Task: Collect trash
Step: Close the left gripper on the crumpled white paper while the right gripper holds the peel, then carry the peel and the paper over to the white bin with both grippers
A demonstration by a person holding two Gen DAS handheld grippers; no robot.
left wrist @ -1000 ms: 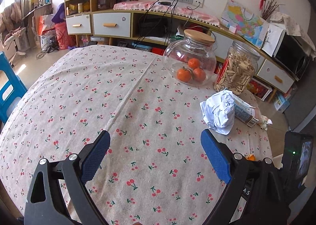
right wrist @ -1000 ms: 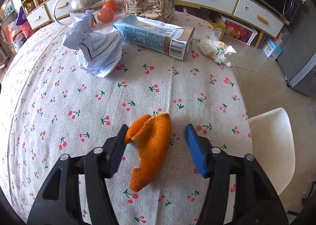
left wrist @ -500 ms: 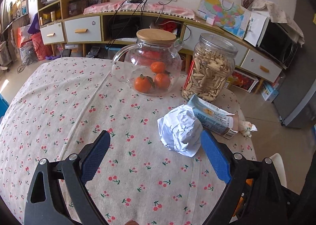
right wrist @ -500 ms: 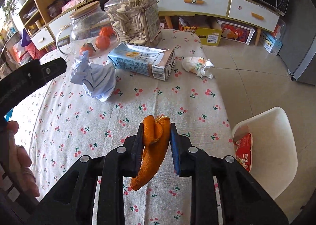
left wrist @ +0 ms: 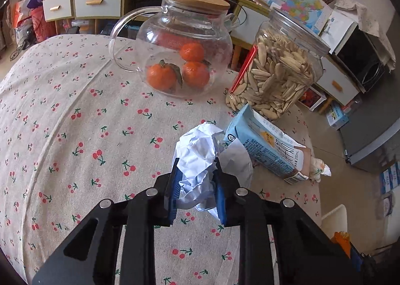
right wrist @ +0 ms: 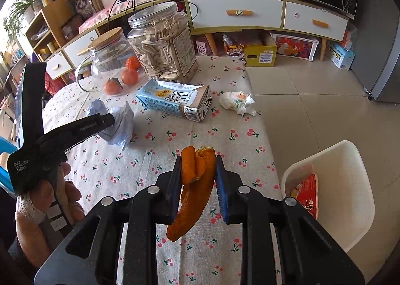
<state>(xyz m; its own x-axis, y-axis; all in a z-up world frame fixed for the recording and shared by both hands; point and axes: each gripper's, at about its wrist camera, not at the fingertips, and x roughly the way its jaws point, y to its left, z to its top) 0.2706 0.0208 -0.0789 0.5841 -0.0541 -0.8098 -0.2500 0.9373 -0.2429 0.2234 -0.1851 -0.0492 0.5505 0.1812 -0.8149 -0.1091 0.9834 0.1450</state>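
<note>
Gripping the peel, the right gripper stands clamped above the table; the left gripper is closing on the paper. Carton at 12 o'clock and wrapper at 1 o'clock remain uncollected; the bin sits at 3 o'clock.

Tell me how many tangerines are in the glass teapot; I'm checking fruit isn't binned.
3, all inside the glass teapot: one front left, one front right, one behind, higher. None seems hidden.
</note>
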